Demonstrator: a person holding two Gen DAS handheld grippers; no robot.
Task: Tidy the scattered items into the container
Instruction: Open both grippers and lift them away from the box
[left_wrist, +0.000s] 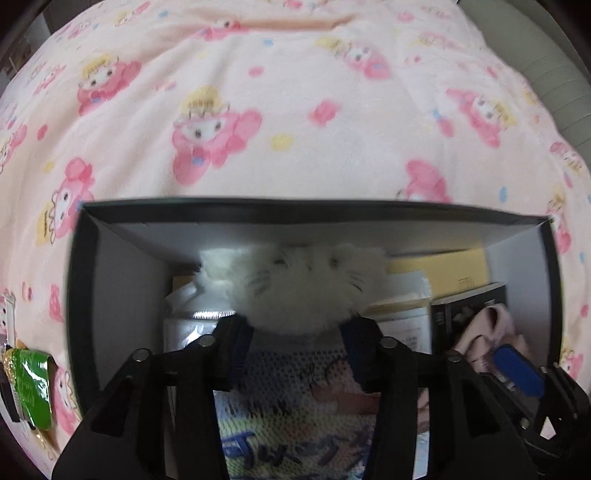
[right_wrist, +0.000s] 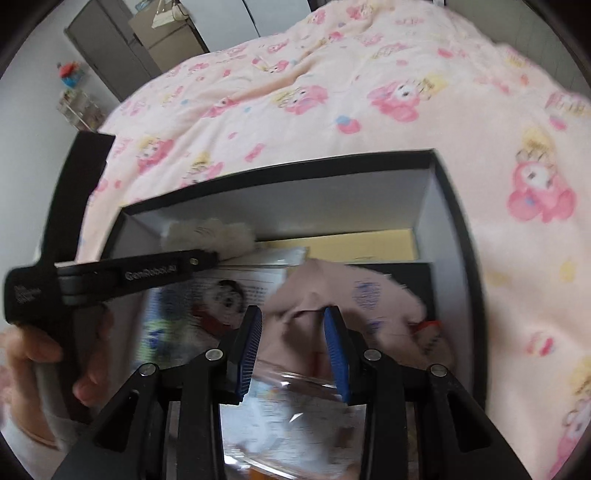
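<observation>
Showing only leftward: green packet (left_wrist: 31, 391) outside box (left_wrist: 258, 210); right tool (right_wrist: 293, 354) pinching pink cloth (right_wrist: 332, 291)

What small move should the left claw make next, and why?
Probably lift the left claw straight up out of the box. The white plush toy already sits inside among the other items, and the pads look parted around it, not squeezing.

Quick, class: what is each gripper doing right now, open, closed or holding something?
Left gripper: open, white plush toy between its fingers, over the box.
Right gripper: closed on a clear packet.
</observation>
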